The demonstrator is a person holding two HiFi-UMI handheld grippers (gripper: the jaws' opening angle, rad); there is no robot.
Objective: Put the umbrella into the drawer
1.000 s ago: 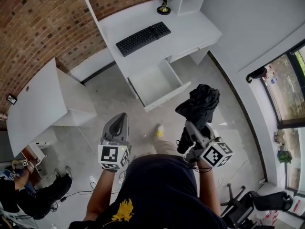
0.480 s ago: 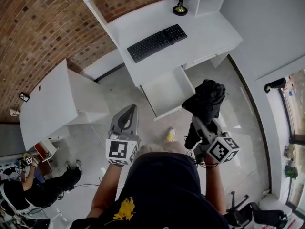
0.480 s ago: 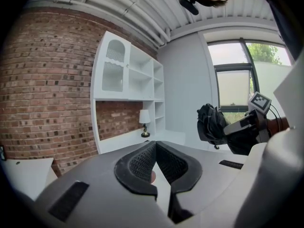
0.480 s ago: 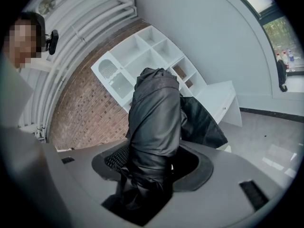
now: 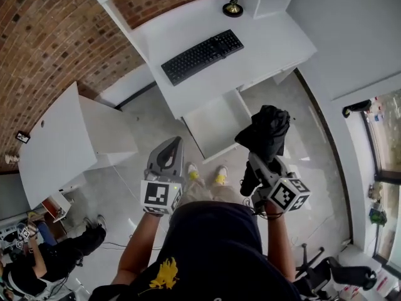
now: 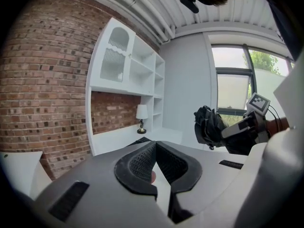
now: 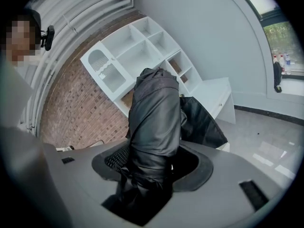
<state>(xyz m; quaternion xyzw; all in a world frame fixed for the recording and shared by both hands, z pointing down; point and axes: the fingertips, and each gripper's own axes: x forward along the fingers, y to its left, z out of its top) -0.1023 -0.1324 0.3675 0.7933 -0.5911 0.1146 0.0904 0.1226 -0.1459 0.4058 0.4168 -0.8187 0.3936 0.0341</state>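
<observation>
Holding the folded umbrella (image 5: 266, 129) clamped in the right tongs (image 5: 258, 162), with the left tongs (image 5: 168, 150) closed and empty alongside. Carrying step, probably: open drawer (image 5: 213, 125) ahead of both tongs, well apart. Next, likely reach forward and down before releasing.

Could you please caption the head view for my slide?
Right claw grips a folded black umbrella near the open white drawer; left claw shut and empty.

Blk umbrella (image 5: 266, 130) approx upright; drawer (image 5: 213, 127) open
</observation>
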